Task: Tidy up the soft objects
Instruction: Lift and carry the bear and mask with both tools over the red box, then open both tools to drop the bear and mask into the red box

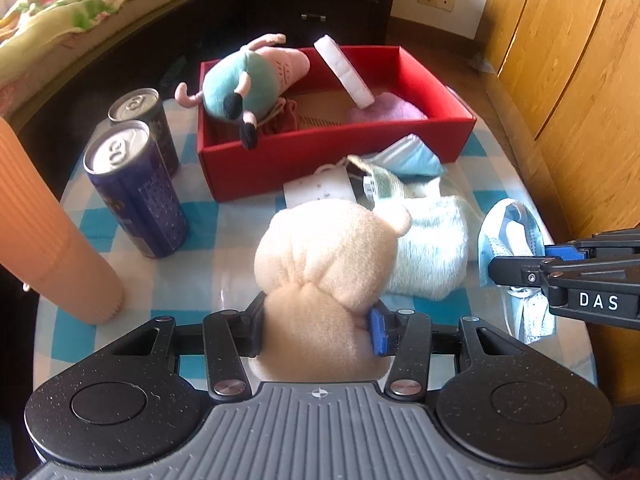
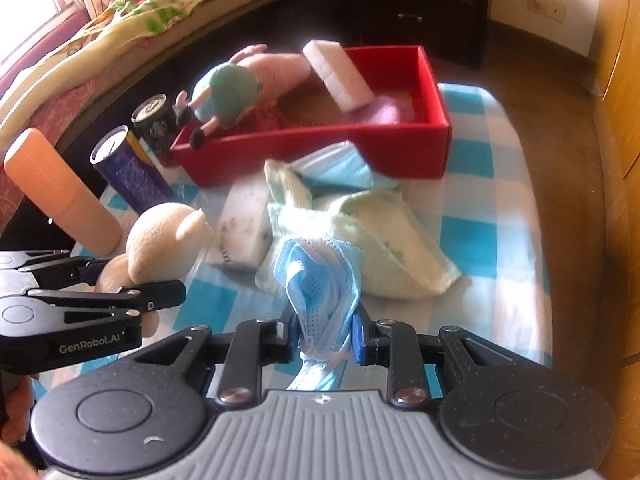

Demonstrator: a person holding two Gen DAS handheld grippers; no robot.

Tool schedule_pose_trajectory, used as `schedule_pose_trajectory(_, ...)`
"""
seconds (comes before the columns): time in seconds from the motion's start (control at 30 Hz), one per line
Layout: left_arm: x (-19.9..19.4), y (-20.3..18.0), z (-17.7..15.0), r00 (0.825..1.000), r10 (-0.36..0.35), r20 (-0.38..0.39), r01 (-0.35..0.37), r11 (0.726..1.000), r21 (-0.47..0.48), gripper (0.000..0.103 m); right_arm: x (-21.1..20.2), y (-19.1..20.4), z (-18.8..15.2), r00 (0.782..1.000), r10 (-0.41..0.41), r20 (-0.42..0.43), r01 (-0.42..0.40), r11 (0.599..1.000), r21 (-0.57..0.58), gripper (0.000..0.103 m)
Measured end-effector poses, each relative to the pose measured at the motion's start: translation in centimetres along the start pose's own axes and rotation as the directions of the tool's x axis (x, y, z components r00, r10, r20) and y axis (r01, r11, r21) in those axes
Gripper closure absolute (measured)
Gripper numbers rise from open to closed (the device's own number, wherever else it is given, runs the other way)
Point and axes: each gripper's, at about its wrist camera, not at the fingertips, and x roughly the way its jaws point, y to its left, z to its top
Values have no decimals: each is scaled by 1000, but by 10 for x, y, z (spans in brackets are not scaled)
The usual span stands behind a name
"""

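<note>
Left gripper (image 1: 316, 330) is clamped on a cream plush bear (image 1: 320, 256), while the right gripper (image 2: 322, 334) pinches a crumpled blue face mask (image 2: 320, 280). Just beyond the bear lies a pale green cloth (image 1: 432, 248), and beyond that a white sponge (image 1: 320, 190). Left of the bear stand two dark cans (image 1: 136, 188). Farthest from the bear sits the red box (image 1: 280, 164), holding a pink-and-teal plush (image 1: 248, 84), a tilted white block (image 1: 344, 72) and a purple cloth (image 1: 388, 112)

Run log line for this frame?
left gripper: shut on cream plush | right gripper: shut on blue mask | red box: partly filled
</note>
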Motion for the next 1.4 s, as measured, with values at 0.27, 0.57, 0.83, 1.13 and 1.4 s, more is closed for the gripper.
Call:
schedule_pose_trajectory(0.27, -2, 2, 26, 999, 6, 43, -6, 1000, -4, 54, -5, -11, 26, 998, 3, 55, -5, 999, 36, 99)
schedule_pose_trajectory(0.57, 4, 3, 59, 997, 13, 78, -13, 1000, 5, 54, -3, -15, 62, 994, 15, 105, -21, 998, 55, 99)
schedule_pose_trajectory(0.83, 21, 0, 87, 996, 7, 85, -7, 1000, -2, 54, 11, -20, 90, 993, 13, 118, -21, 998, 62, 99)
schedule_pose_trajectory(1.13, 39, -1, 124, 994, 26, 105, -22, 999, -33, 54, 35, -27, 134, 991, -16, 135, 7, 998, 67, 99)
schedule_pose_trajectory(1.4, 66, 0, 149, 995, 30, 93, -23, 997, -68, 54, 58, -34, 172, 988, -52, 148, 41, 996, 75, 99)
